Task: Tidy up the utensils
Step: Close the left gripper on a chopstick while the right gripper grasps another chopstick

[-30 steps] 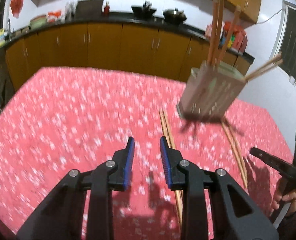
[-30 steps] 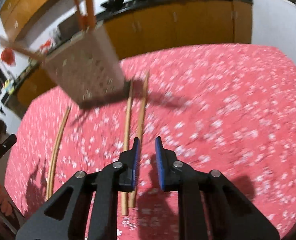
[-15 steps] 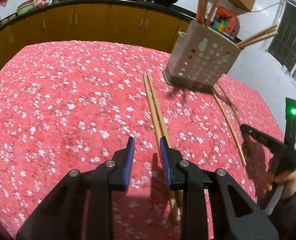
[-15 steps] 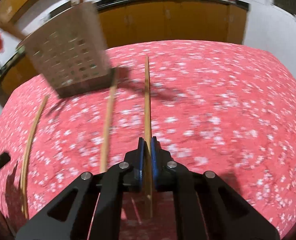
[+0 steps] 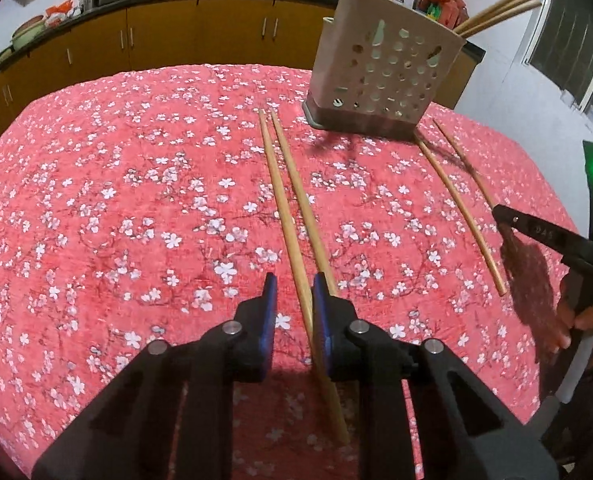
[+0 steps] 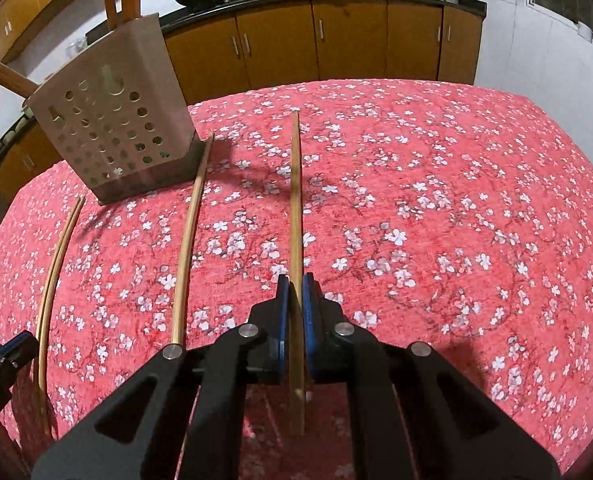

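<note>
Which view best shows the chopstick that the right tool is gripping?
The right wrist view: the chopstick runs straight out from the shut right tool, clamped between its blue pads. In the left wrist view, only part of that tool shows at the right edge, and I cannot pick out the held chopstick with certainty.

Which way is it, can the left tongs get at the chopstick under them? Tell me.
Probably yes: the left tongs already straddle one chopstick of the pair and are closing; nothing blocks them.
</note>
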Demonstrator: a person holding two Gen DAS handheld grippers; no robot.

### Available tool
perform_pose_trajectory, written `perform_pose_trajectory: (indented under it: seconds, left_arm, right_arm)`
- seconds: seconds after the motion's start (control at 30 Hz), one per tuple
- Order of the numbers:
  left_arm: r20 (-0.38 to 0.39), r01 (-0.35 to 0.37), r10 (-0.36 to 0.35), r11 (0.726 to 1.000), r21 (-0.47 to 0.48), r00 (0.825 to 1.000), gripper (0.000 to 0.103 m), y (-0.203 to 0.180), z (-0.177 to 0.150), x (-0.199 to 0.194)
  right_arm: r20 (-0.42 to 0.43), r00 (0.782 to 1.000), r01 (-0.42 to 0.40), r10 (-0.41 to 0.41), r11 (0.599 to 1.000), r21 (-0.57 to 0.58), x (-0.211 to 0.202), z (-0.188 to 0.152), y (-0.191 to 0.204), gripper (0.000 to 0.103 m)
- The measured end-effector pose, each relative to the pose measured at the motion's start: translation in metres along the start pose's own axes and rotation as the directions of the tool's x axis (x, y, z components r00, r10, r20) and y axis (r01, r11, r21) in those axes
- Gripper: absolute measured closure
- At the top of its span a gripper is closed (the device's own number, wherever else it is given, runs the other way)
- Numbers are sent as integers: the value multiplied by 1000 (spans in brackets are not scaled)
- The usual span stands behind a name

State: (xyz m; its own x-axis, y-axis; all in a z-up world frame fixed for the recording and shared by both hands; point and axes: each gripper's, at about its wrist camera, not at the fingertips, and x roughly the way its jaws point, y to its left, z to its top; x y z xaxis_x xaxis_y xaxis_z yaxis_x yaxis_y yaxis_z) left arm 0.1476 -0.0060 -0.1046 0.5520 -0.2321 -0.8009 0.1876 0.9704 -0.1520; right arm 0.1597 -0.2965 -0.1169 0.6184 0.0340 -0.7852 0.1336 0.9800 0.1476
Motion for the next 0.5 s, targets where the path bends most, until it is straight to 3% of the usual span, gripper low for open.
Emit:
perform_pose_trajectory:
  seconds: [0.1,0.27,0.5]
  left_arm:
    - [1,-19,19,1000,2,1000,84,-2,0,1]
    - [10,-79,79,997,27,997,94,-7,3,8]
    - [20,-130,130,991,15,991,95,19,31,23]
  right_arm:
    - [0,1000,-4,4,1000,-10,-3,-3,1,95]
    - [4,1000,-9,9,1000,-24,-5,-8,5,95]
    - [3,1000,-14,14,999,-41,-3,-5,9,95]
